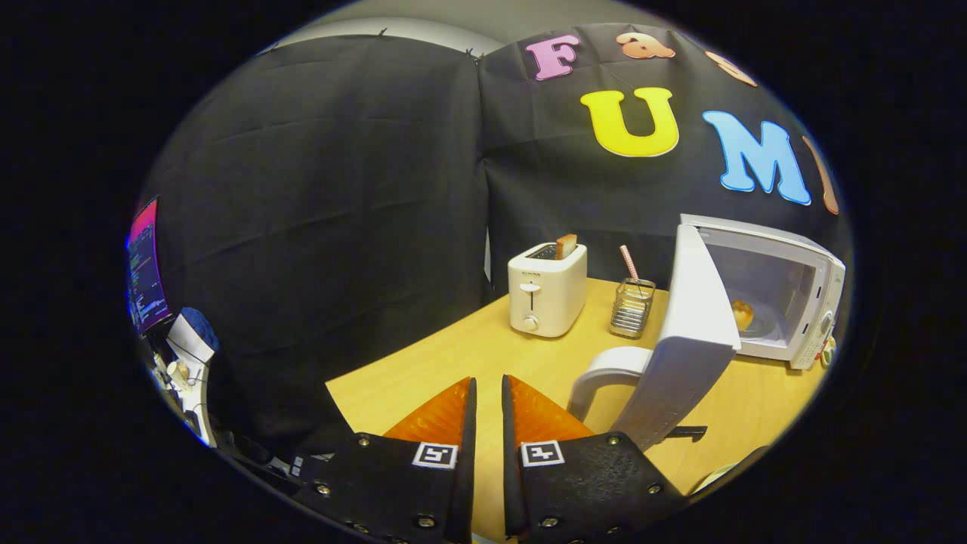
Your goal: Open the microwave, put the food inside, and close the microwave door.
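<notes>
Your gripper sits nearest, its two fingers drawn close together with only a thin slit between them and nothing held in that slit. Below and ahead of the fingertips lies the wooden table. Taking the microwave as your landmark: its white door stands swung wide open toward you, edge-on, just beside your gripper on the door's near side, with the curved white handle on the door's outer face. Whether a finger touches the door or handle you cannot tell from here. Inside the microwave's cavity the food, a small golden-brown piece, rests on the turntable, partly hidden behind the door's edge. Just to the side of the microwave, on the table, stands a wire holder with a striped straw upright in it. Further from the microwave on that same side is a white toaster with a slice of toast sticking up from its slot
</notes>
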